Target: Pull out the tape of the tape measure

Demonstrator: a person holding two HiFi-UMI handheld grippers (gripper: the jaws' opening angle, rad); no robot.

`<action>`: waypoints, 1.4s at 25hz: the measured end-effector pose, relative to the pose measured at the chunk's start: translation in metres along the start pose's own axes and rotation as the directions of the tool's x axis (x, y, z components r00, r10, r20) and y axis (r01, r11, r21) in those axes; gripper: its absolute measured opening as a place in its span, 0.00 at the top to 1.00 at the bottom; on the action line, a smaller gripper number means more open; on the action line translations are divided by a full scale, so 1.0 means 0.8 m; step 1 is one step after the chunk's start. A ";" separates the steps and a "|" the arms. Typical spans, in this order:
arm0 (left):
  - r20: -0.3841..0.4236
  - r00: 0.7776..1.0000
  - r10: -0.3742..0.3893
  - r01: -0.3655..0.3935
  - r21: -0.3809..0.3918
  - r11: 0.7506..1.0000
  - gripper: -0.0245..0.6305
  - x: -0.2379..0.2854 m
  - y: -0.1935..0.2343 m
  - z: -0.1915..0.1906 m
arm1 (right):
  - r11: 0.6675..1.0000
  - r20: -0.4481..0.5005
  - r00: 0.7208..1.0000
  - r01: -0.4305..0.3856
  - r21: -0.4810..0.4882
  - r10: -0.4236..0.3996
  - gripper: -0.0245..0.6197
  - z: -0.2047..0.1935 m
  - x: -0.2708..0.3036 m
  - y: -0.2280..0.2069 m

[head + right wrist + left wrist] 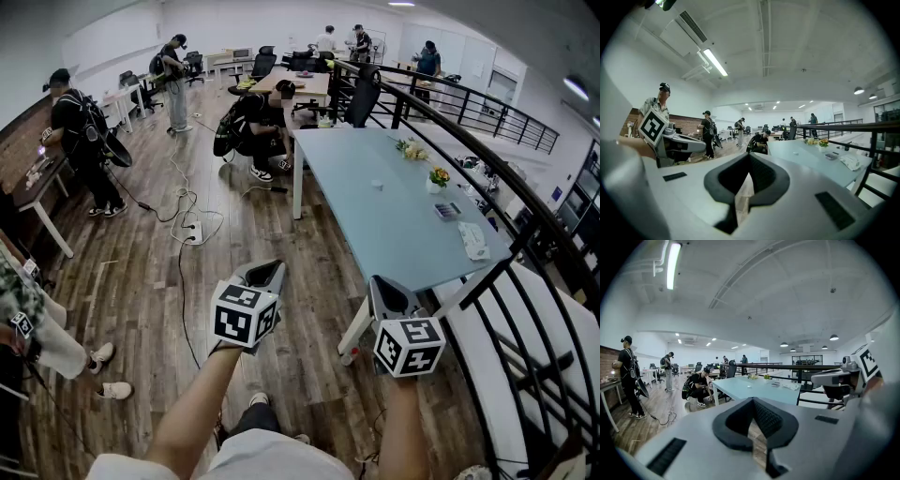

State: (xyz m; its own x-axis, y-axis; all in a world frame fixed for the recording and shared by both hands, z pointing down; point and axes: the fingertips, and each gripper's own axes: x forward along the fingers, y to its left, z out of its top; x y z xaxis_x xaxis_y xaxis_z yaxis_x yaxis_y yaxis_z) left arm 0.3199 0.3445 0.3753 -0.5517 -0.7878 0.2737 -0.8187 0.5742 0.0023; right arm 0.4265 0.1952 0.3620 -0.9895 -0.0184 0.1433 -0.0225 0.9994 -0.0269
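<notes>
Head view: left gripper & right gripper are held side by side, both pointing toward the bench. The right one is at the bench's near end, by its leg. The left one is off the bench's left side, over the wood floor. On the bench, toward its far & right side: flowers, a small flower pot, a dark flat thing, a white cloth and a tiny white thing. All are too small to tell which is the tape measure. A black railing runs along the bench's right side. A crouching person is at the bench's far-left corner.

Left gripper view: the jaws are fully closed, pads meeting, w/ nothing btwn them. The bench lies ahead, well apart from the gripper, w/ the crouching person at its left end.

Right gripper view: same here, jaws pressed together w/ nothing held. The bench stretches ahead & to the right, w/ the small things on its far part and the railing beyond it.
</notes>
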 end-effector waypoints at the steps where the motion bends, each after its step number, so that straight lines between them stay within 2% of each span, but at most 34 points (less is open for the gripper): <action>1: -0.001 1.000 0.000 0.000 0.001 1.000 0.97 0.001 -0.002 0.000 | 1.000 0.002 1.000 0.001 0.005 -0.001 0.96 0.000 0.000 -0.002; 10: -0.008 1.000 0.016 -0.016 0.005 1.000 0.97 0.002 0.000 0.000 | 1.000 0.022 1.000 -0.014 0.022 0.013 0.96 0.003 0.001 -0.007; 17: -0.001 1.000 0.013 -0.013 0.004 1.000 0.97 0.020 0.020 0.005 | 1.000 0.021 1.000 -0.016 0.021 0.015 0.96 0.005 0.030 -0.008; 23: -0.001 1.000 -0.005 0.005 -0.023 1.000 0.97 0.058 0.053 0.002 | 1.000 0.007 1.000 -0.023 0.008 0.023 0.95 0.002 0.076 -0.010; 35: -0.028 0.999 -0.041 0.040 -0.051 0.998 0.83 0.156 0.124 0.007 | 1.000 -0.029 0.999 -0.021 0.018 0.022 0.94 0.002 0.200 -0.036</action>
State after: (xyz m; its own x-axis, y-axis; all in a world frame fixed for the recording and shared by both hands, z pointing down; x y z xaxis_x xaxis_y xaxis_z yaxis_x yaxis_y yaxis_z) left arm 0.1691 0.3022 0.4041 -0.5131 -0.8043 0.2998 -0.8307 0.5532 0.0627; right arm 0.2684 0.1635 0.3843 -0.9852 0.0040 0.1711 -0.0042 0.9989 -0.0473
